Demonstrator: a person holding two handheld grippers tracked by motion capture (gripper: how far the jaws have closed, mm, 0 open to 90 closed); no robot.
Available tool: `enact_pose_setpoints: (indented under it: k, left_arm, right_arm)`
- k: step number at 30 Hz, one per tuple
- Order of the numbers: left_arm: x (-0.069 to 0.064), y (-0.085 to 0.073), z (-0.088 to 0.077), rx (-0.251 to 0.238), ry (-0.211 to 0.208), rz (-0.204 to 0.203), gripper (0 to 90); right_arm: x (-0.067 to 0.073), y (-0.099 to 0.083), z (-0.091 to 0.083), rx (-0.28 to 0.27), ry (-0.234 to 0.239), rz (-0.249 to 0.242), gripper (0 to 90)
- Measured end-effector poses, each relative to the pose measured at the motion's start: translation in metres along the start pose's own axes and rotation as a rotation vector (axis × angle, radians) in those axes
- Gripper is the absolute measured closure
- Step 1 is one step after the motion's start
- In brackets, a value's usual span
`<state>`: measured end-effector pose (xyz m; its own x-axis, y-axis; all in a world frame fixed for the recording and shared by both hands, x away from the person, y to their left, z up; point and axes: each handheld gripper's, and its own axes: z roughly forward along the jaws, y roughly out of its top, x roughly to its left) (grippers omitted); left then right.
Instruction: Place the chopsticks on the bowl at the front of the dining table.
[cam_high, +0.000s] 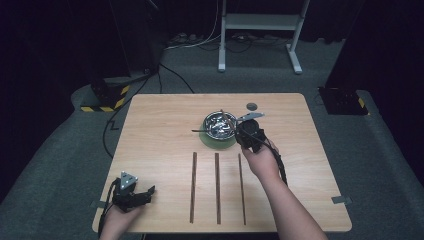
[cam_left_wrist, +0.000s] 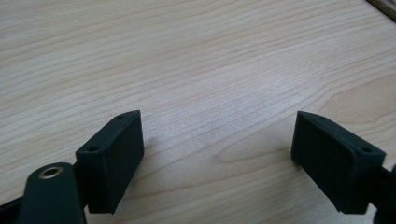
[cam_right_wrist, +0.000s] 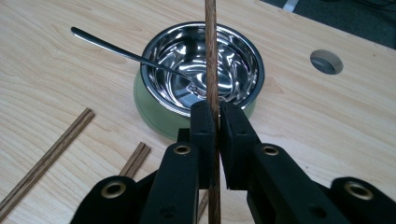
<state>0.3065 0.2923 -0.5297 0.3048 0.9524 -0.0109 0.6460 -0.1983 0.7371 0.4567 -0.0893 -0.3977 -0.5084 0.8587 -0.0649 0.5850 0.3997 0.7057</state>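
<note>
While clamped on an upright chopstick (cam_right_wrist: 211, 60) over the steel bowl (cam_right_wrist: 243, 51), right gripper (cam_right_wrist: 214, 140) risks knocking the spoon (cam_right_wrist: 121, 52) and tipping it out if lowered carelessly; left gripper (cam_left_wrist: 217, 154) gaping, idle.

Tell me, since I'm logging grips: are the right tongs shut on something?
Shut: the right tongs press both pads on a wooden chopstick above the steel bowl.

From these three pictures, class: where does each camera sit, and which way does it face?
High view: above the near edge, facing forward and down on the pale wooden table; both forearms show.
Left gripper view: on the left gripper, facing bare tabletop.
Right gripper view: on the right gripper, facing the shiny steel bowl.
Shared: high and right views show that bowl.
</note>
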Motion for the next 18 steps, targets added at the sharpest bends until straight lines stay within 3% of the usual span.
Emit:
enact_pose_setpoints:
  k: [11,18]
  left_arm:
    - [0.0,0.0,0.001,-0.003,-0.002,-0.001,17.2]
    - [0.001,0.001,0.001,-0.004,-0.003,0.002,17.2]
  right_arm:
    - [0.002,0.011,0.022,0.014,0.003,-0.01,84.3]
    - [0.011,0.019,0.037,0.027,0.007,-0.002,84.3]
